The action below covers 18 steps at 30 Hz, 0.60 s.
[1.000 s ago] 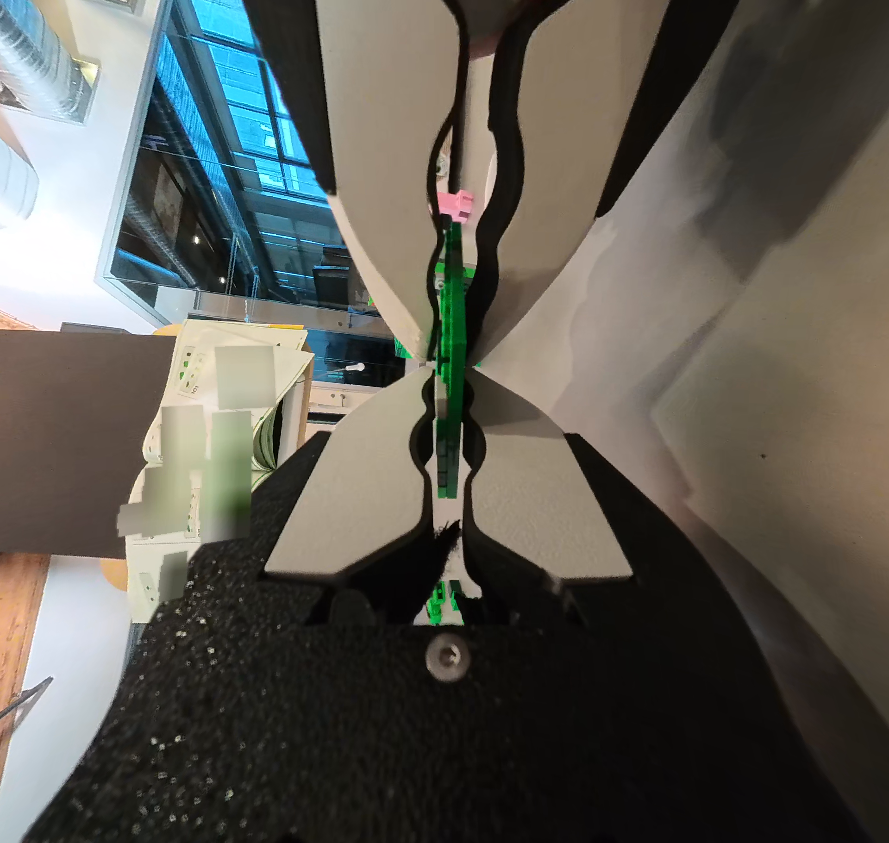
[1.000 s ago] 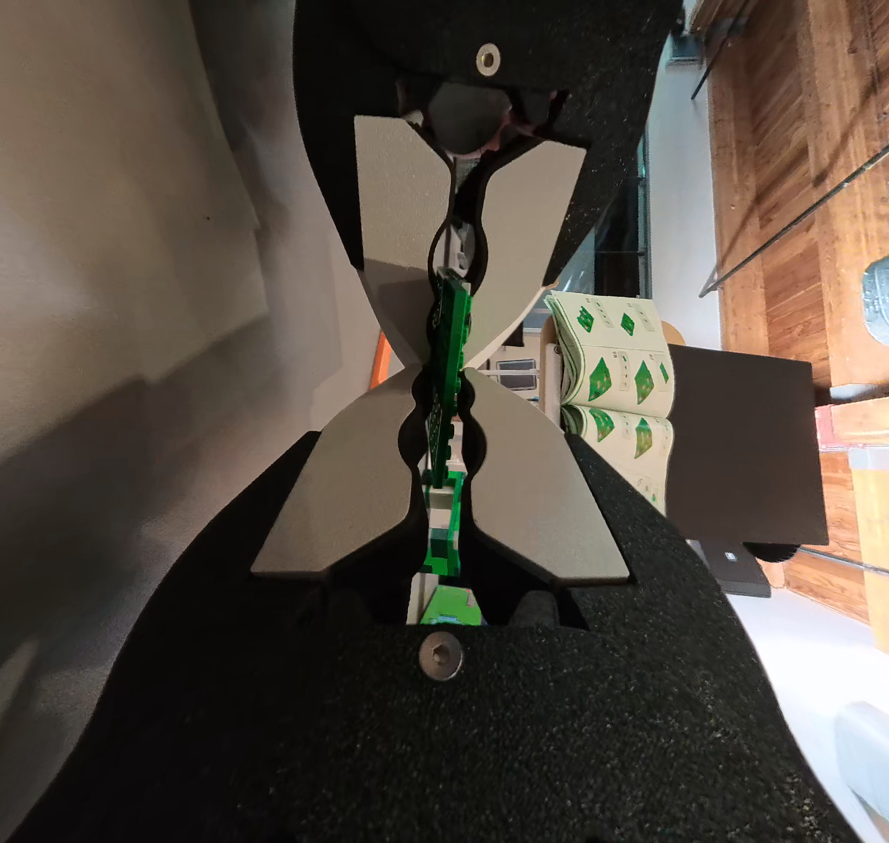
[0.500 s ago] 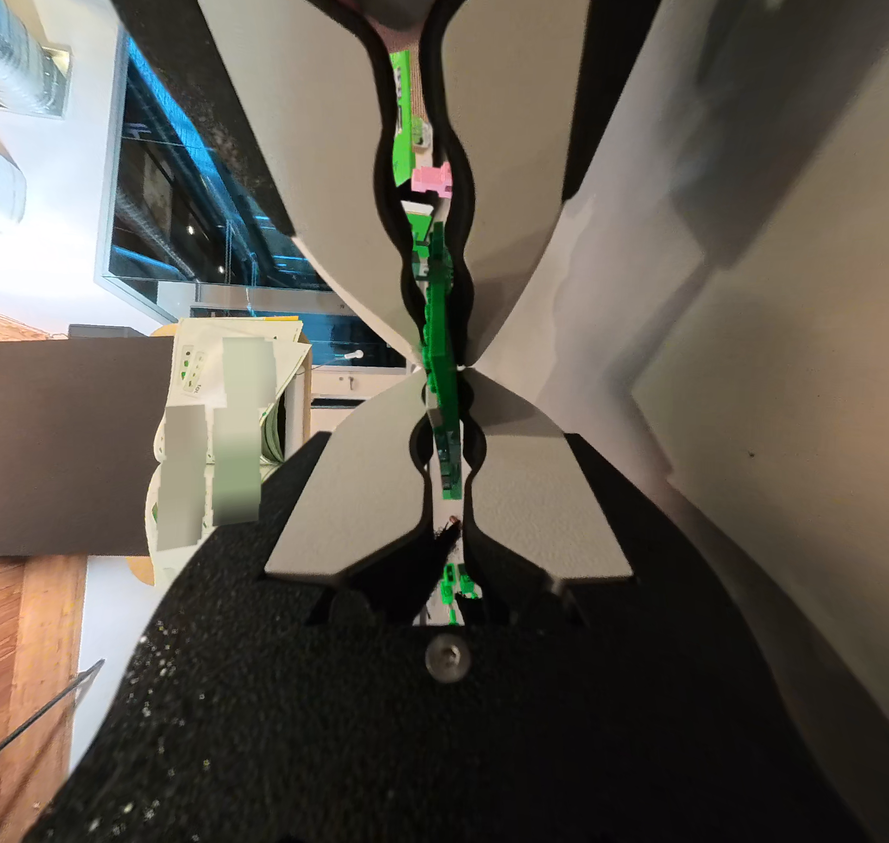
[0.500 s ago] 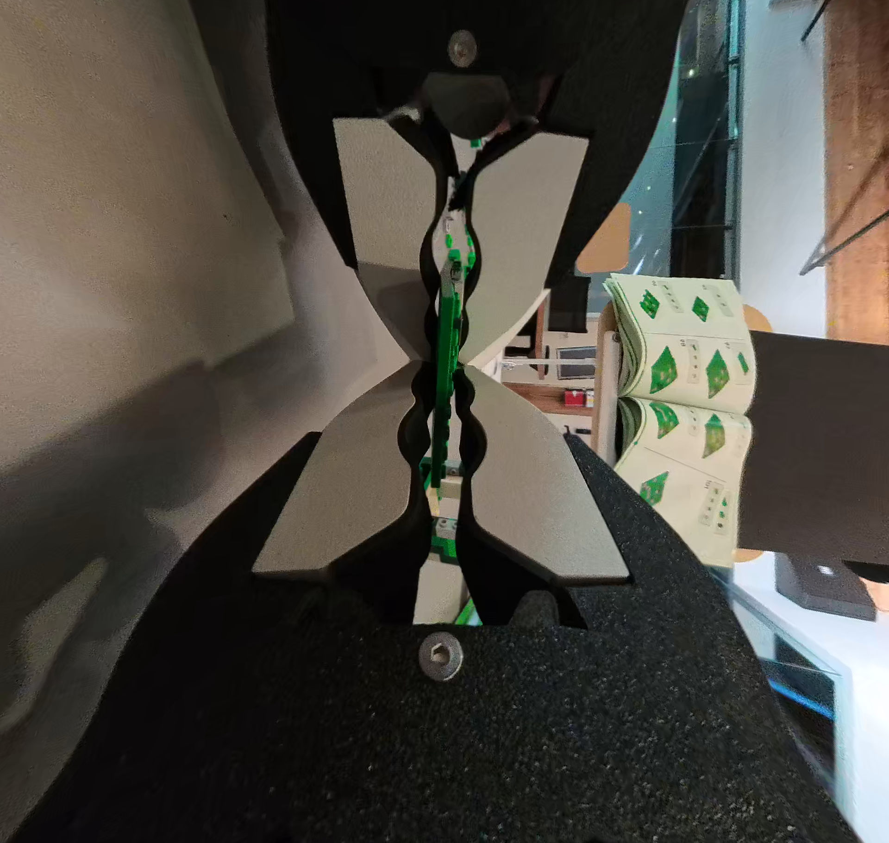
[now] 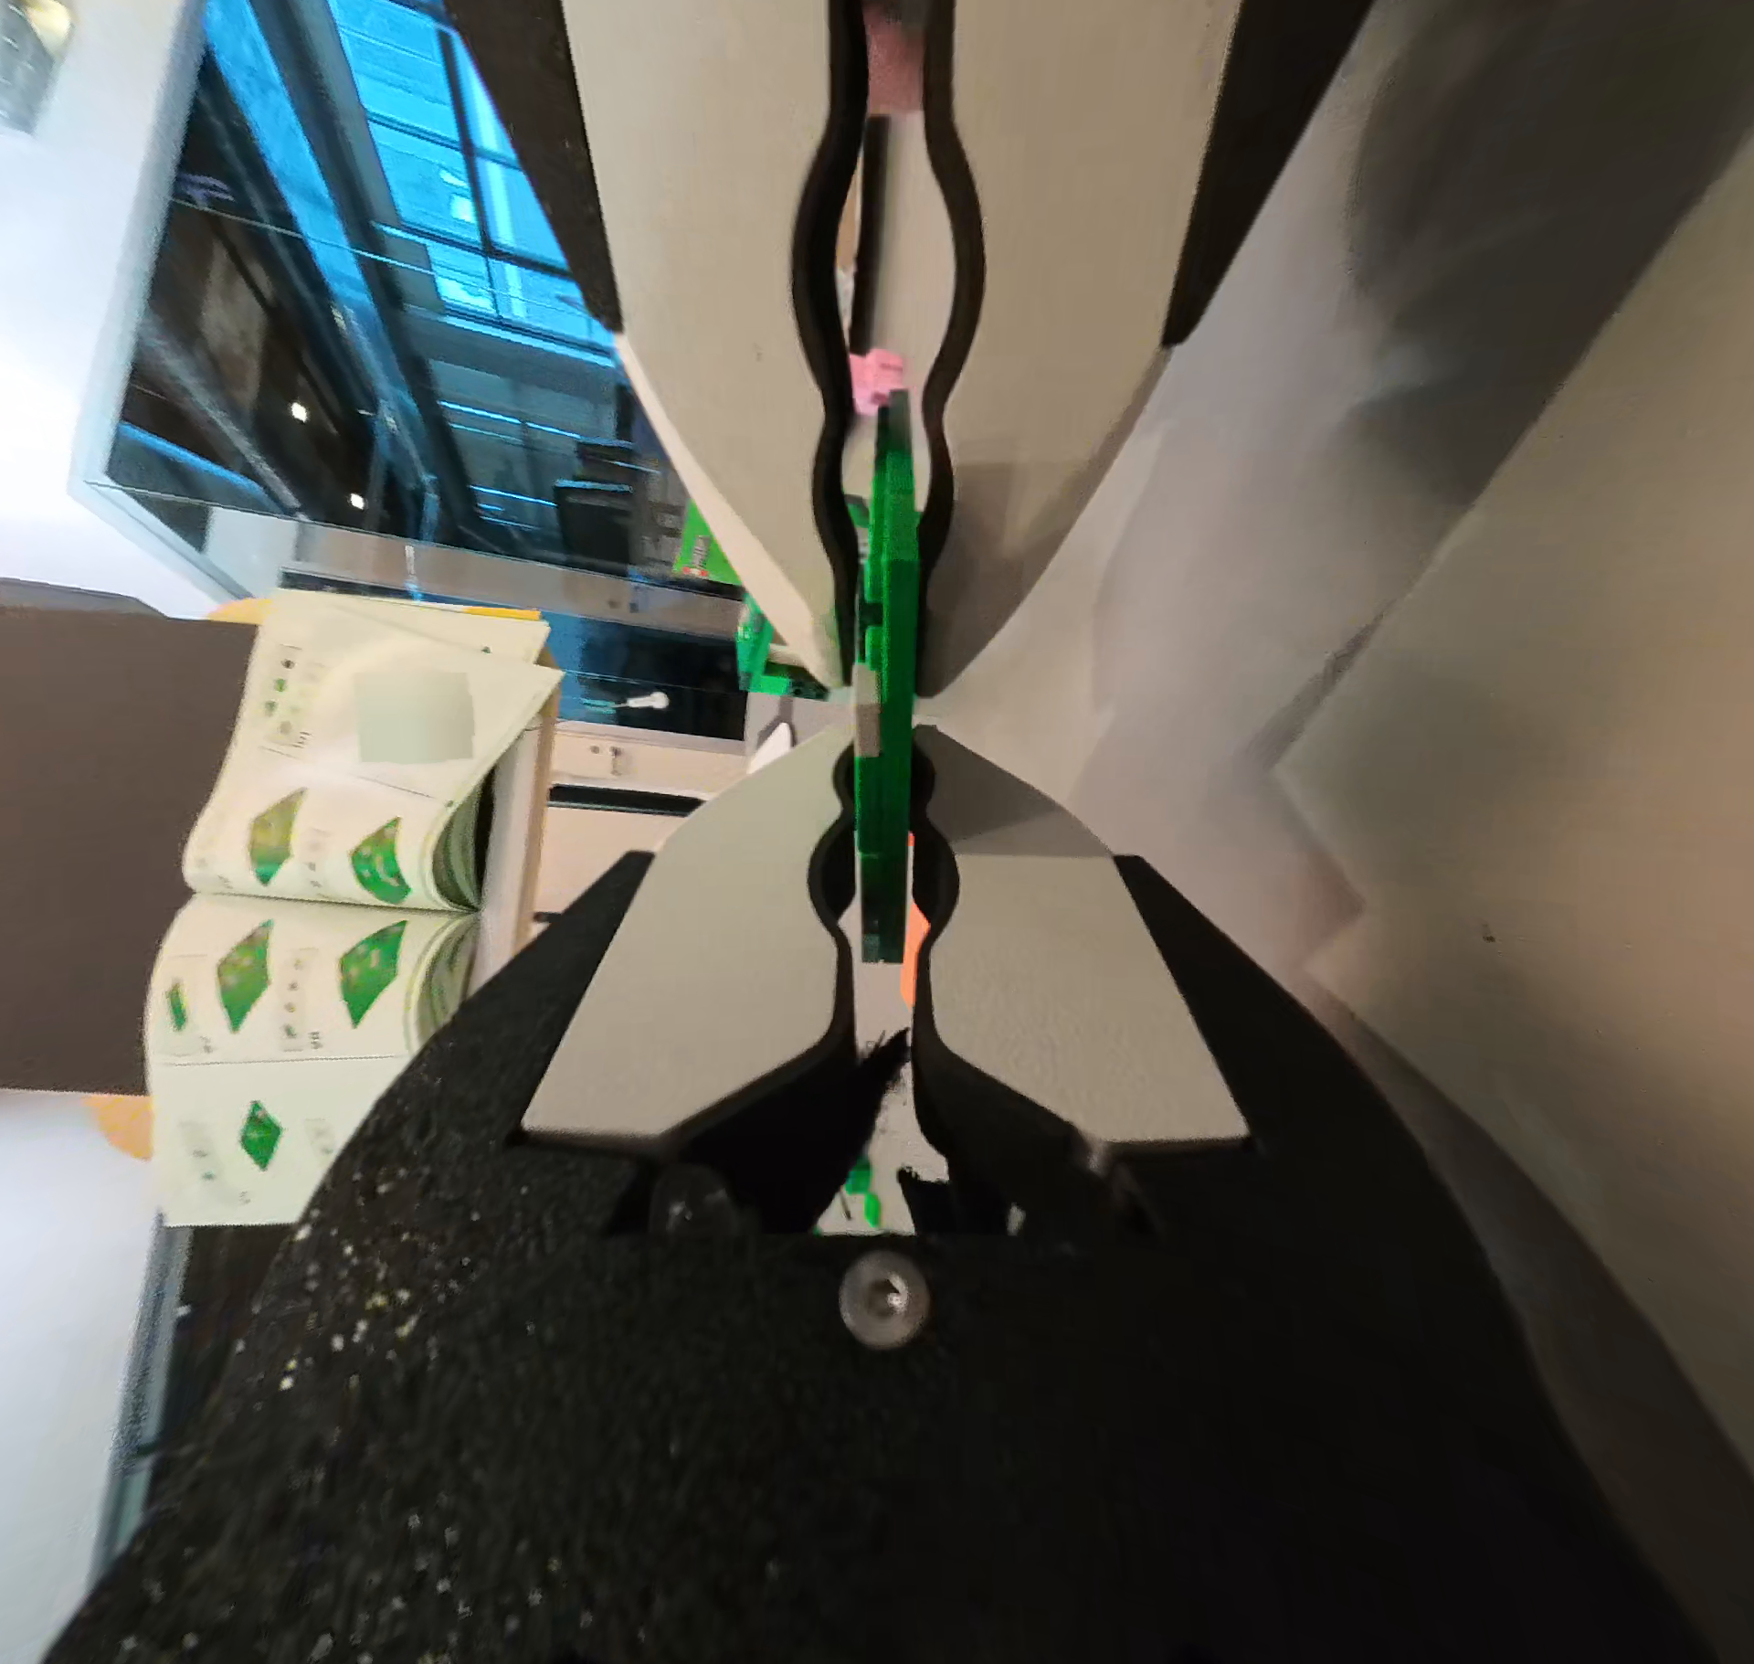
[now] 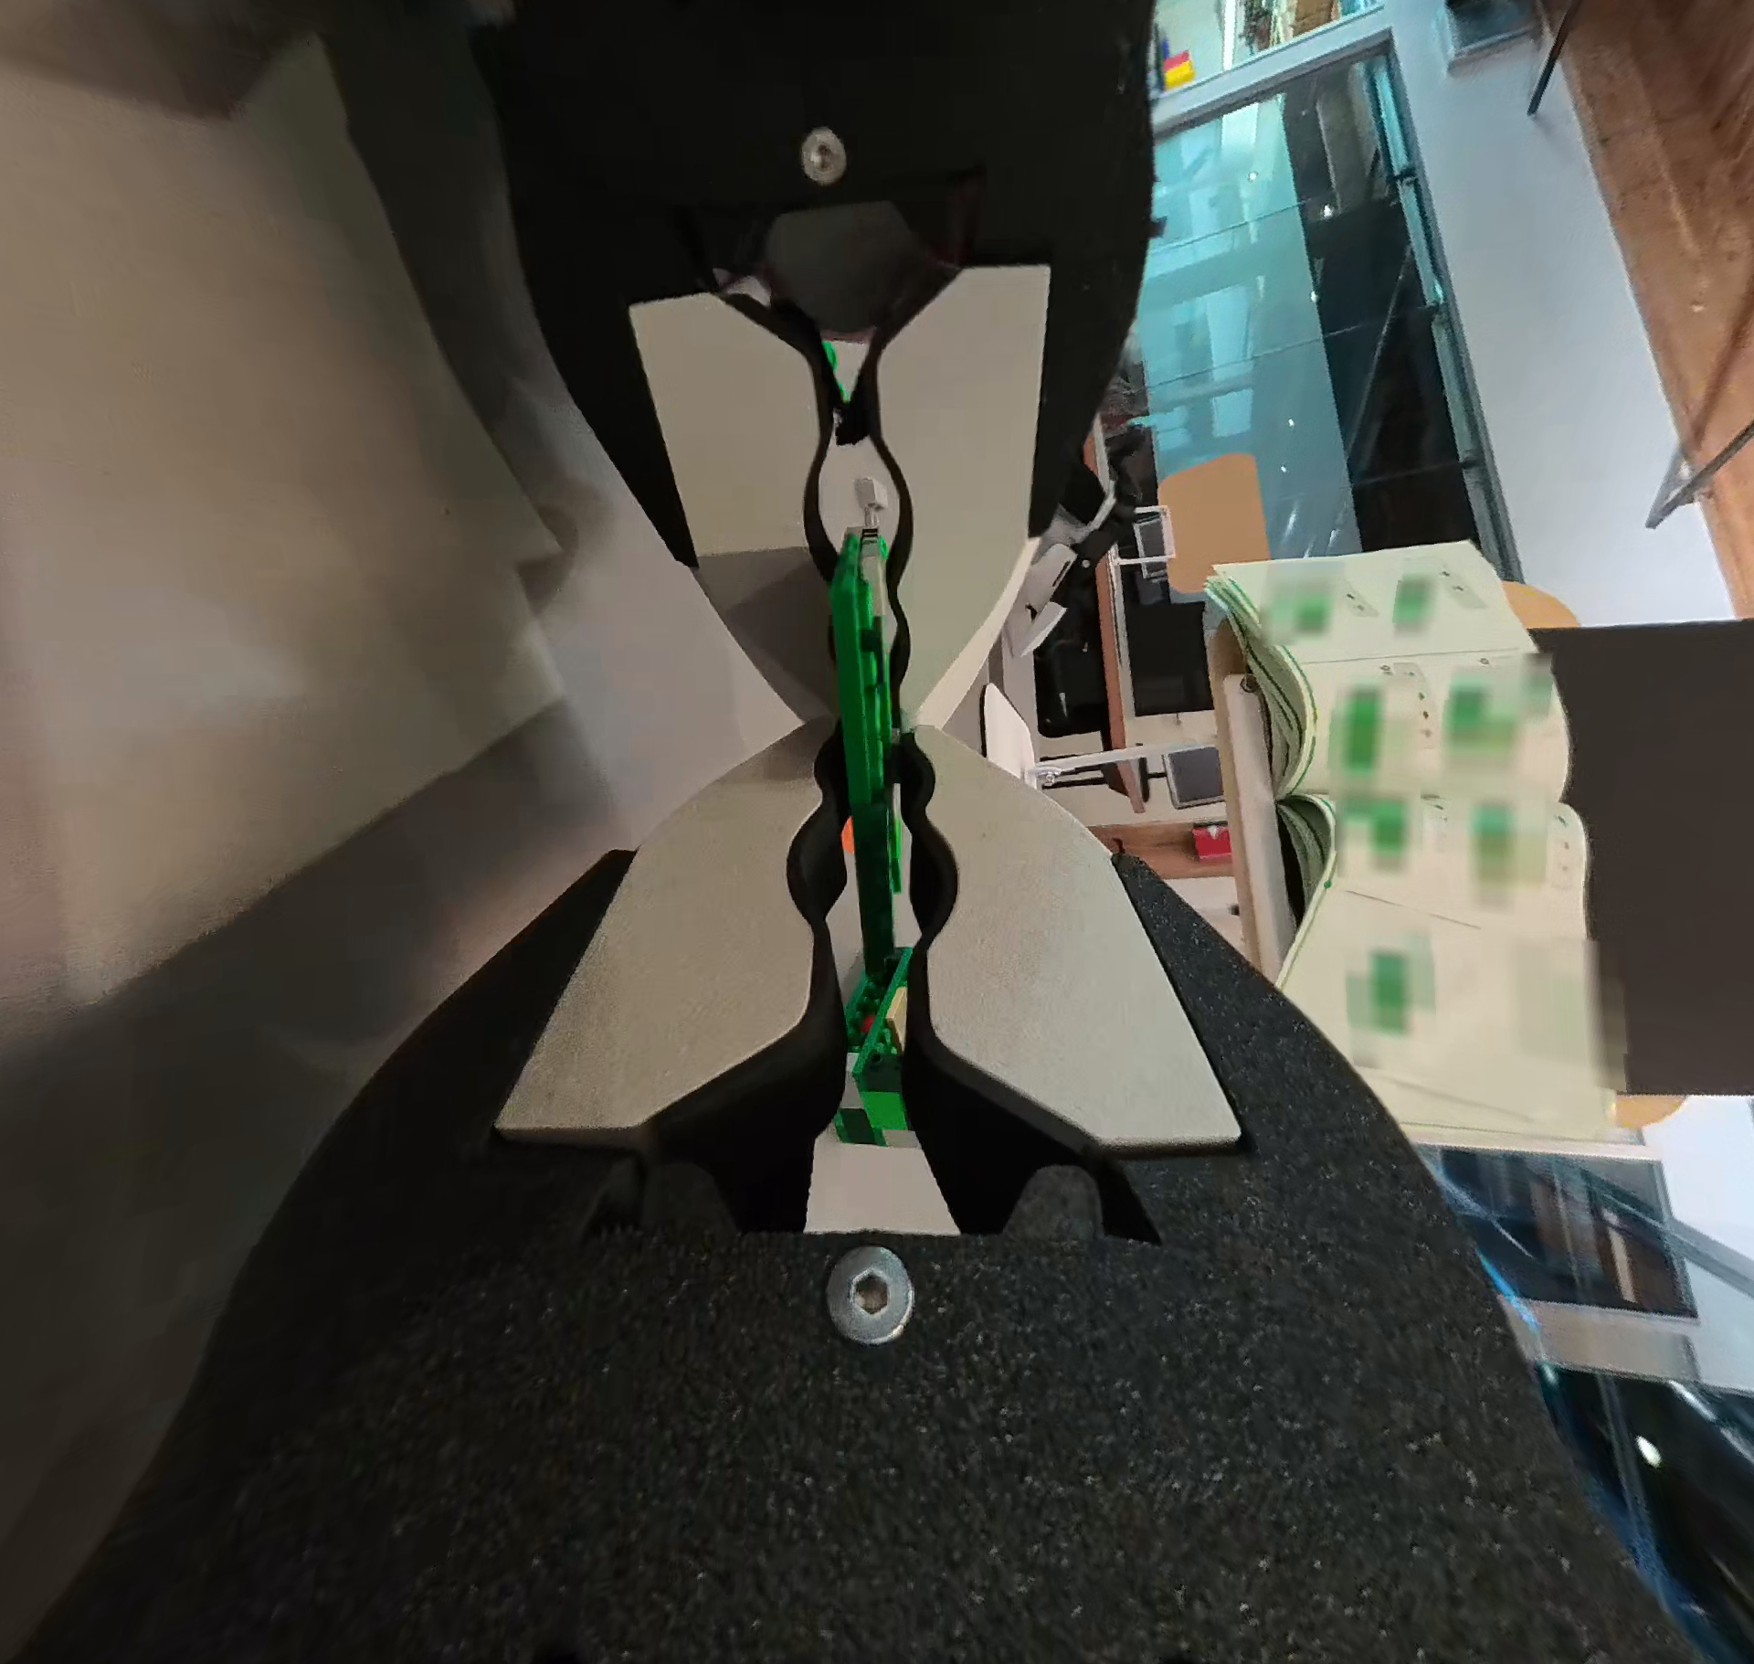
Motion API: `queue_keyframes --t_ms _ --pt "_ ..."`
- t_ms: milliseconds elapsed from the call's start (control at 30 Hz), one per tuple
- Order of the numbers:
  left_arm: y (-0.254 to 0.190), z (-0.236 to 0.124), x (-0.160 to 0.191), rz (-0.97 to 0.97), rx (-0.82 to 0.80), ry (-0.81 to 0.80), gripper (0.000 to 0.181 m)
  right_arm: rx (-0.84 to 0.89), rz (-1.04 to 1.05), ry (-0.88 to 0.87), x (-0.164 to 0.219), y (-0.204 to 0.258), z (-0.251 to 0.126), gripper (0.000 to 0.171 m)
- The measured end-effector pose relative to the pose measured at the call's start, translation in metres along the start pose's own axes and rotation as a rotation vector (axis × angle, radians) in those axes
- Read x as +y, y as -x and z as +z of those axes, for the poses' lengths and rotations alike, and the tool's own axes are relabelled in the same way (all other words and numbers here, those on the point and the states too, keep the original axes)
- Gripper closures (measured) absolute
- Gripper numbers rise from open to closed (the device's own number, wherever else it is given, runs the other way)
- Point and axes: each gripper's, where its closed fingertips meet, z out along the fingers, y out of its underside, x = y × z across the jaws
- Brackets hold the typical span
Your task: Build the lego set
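The two tools meet tip to tip, and both are closed on the same thin green lego plate assembly (image 5: 887,669), which stands on its edge between them, in the air and off any worktop; the left hand-held gripper (image 5: 887,726) pinches the near end of it, and the right hand-held gripper (image 6: 868,745) pinches the other end, so each view shows the other tool facing it. I judge the step in hand to be a pressing or a joining of plates; the layered edge of the assembly supports this, but I cannot tell which piece is being seated. One small pink lego piece (image 5: 875,381) sits at the far end of the plate in the left wrist view. The next move calls for a straight squeeze along the plate without twisting, because a thin plate held only by its ends may bend or come apart; after that one tool must let go.

Counted: two grippers; one green assembly; one pink piece; one open instruction booklet (image 6: 1405,821), leaning upright well apart at the side, against a dark panel (image 6: 1689,859).
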Motion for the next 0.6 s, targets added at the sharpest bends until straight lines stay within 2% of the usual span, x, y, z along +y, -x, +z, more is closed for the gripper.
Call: queue_keyframes --t_ms 233,400,533,600 --pt "-0.006 0.001 0.000 -0.007 0.039 0.012 0.175 0.009 -0.130 0.022 0.002 0.005 0.000 0.164" --pt "-0.009 0.001 -0.001 0.015 0.040 0.007 0.175 0.008 -0.149 0.025 0.002 0.008 -0.002 0.164" --pt "0.000 -0.002 -0.003 0.026 -0.024 -0.012 0.175 0.041 -0.007 -0.056 -0.002 -0.001 -0.003 0.164" --pt "0.002 -0.003 -0.003 0.040 -0.044 -0.020 0.175 0.095 -0.035 -0.038 0.002 -0.007 -0.003 0.149"
